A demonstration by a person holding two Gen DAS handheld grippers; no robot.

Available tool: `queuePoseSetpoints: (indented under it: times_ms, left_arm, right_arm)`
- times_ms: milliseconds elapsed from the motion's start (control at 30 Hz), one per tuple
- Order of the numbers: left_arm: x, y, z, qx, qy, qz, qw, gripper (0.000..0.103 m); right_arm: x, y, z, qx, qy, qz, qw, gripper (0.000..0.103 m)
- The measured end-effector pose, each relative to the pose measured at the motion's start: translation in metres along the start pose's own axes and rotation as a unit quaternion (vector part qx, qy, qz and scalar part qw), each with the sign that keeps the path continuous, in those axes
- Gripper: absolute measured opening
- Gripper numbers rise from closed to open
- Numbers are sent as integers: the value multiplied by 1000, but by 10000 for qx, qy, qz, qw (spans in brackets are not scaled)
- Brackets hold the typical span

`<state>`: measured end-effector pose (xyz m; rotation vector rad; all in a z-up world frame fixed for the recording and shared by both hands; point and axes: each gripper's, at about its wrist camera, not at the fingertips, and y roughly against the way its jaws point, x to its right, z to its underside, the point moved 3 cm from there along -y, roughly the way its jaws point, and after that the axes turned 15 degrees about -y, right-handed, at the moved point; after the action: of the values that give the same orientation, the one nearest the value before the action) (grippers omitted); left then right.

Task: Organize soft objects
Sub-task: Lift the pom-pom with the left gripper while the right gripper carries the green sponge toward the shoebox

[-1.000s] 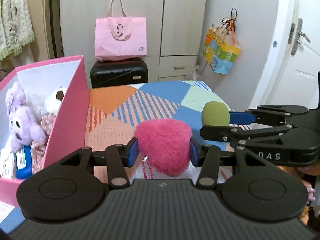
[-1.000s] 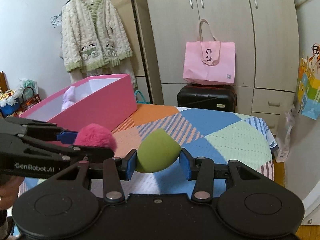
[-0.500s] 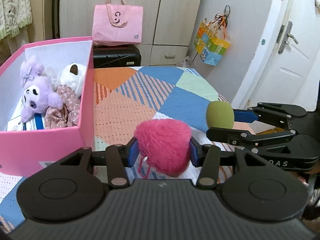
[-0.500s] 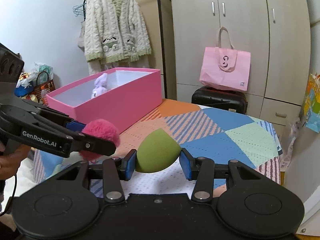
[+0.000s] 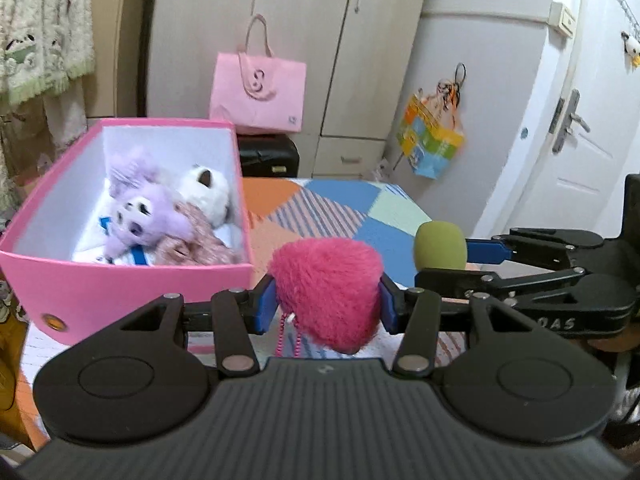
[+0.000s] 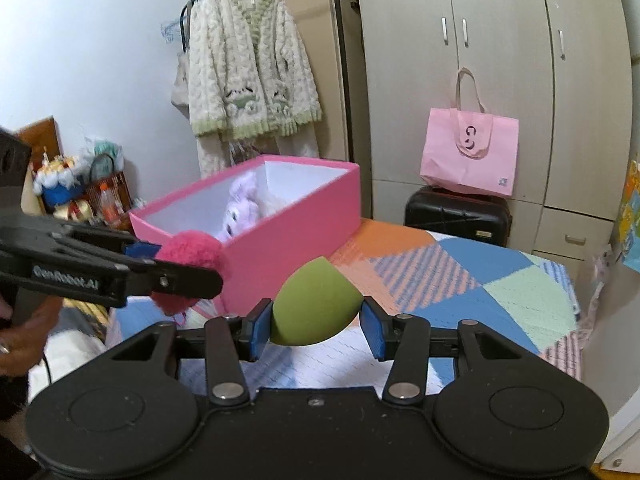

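Note:
My left gripper (image 5: 326,302) is shut on a fluffy pink pom-pom (image 5: 326,286) with a pink bead chain hanging under it, held above the patchwork bedspread (image 5: 340,208). My right gripper (image 6: 316,322) is shut on an olive-green egg-shaped sponge (image 6: 314,308); the sponge also shows in the left wrist view (image 5: 440,245), to the right of the pom-pom. The pink open box (image 5: 120,288) stands on the bed to the left, holding a purple plush (image 5: 144,216), a white plush (image 5: 206,192) and a floral soft toy. The pom-pom shows in the right wrist view (image 6: 188,246), in front of the box (image 6: 296,232).
A pink tote bag (image 5: 258,94) sits on a black suitcase (image 6: 458,210) by the wardrobe behind the bed. A colourful bag (image 5: 432,142) hangs at the right near a white door. A knitted cardigan (image 6: 250,80) hangs at the left.
Both grippers have risen and tilted so the box now sits lower and nearer, with its inside in full view. Both stay shut on their objects.

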<state>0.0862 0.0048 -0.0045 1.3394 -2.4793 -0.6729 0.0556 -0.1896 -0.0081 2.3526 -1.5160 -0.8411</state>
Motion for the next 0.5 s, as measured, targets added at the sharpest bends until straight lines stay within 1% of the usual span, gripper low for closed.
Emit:
queuePoseSetpoints:
  times_ms: [67, 133, 233, 333, 400, 500]
  left_arm:
    - [-11, 7, -1, 80, 119, 30, 9999, 49]
    - [-21, 16, -2, 176, 144, -15, 9997, 49]
    - [-35, 24, -8, 285, 84, -213, 9993, 49]
    - [-52, 28, -12, 344, 94, -320, 9989, 49]
    - [-65, 25, -15, 336, 136, -406, 9985, 49]
    - [-87, 16, -17, 222, 272, -532, 9980, 49]
  right_arm:
    - [-7, 0, -4, 34, -204, -210, 9996, 53]
    - [-18, -3, -8, 102, -231, -313, 9992, 53]
    - [-36, -12, -14, 157, -114, -390, 9991, 53]
    - [-52, -27, -22, 139, -17, -523, 9985, 53]
    - [-63, -36, -26, 150, 128, -552, 9983, 53]
    - [-74, -56, -34, 149, 381, -497, 9979, 53]
